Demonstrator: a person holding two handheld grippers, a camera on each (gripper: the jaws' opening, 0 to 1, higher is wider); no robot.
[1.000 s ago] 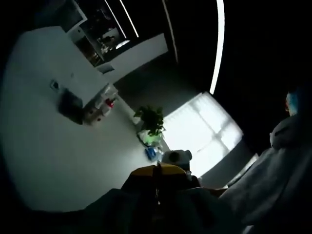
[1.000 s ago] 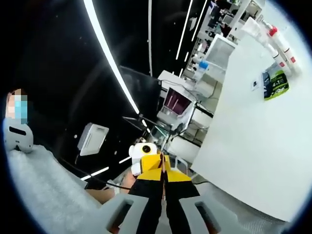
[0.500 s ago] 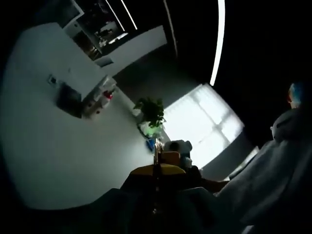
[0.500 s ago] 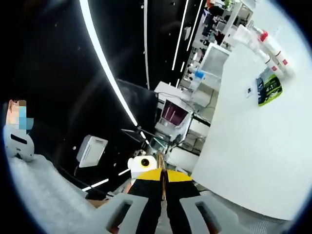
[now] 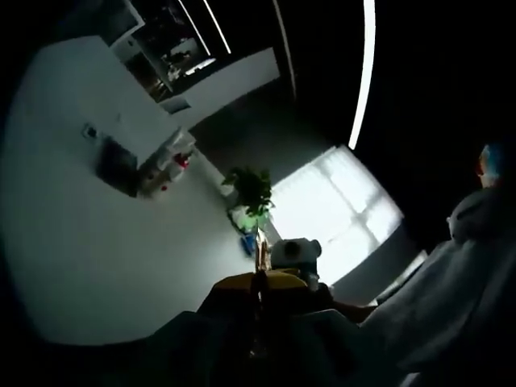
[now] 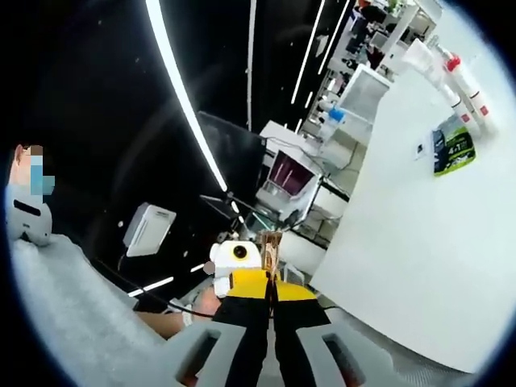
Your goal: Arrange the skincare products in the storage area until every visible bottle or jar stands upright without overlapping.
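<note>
We find both grippers raised off the desk (image 6: 419, 242) and pointing up and away from it, held close side by side. In the left gripper view, the left gripper (image 5: 260, 274) rises from the bottom edge with its yellow fingers (image 5: 240, 284) closed to a thin seam. In the right gripper view, the right gripper (image 6: 272, 278) stands the same way, its fingers (image 6: 250, 282) pressed together. The right gripper shows just right of the left fingertips in the left gripper view, and the left gripper shows just left of the right fingertips in the right gripper view.

A small brown thing (image 6: 270, 242) sits at the fingertips in both views. We cannot tell what it is, nor whether either pair of fingers grips it.

A hand (image 6: 201, 302) shows low in the right gripper view, partly behind the left gripper, with a grey sleeve (image 6: 64, 306) cut off by the frame.

The bottles (image 6: 455, 76), two with red caps, stand grouped at the far edge of the desk, well apart from both grippers, with a dark green packet (image 6: 451, 149) beside them. The left gripper view is very dim: there the bottles read as a pale cluster and we cannot count them or judge whether each is upright. A plant (image 5: 250, 193) stands before a bright window (image 5: 339, 210).
</note>
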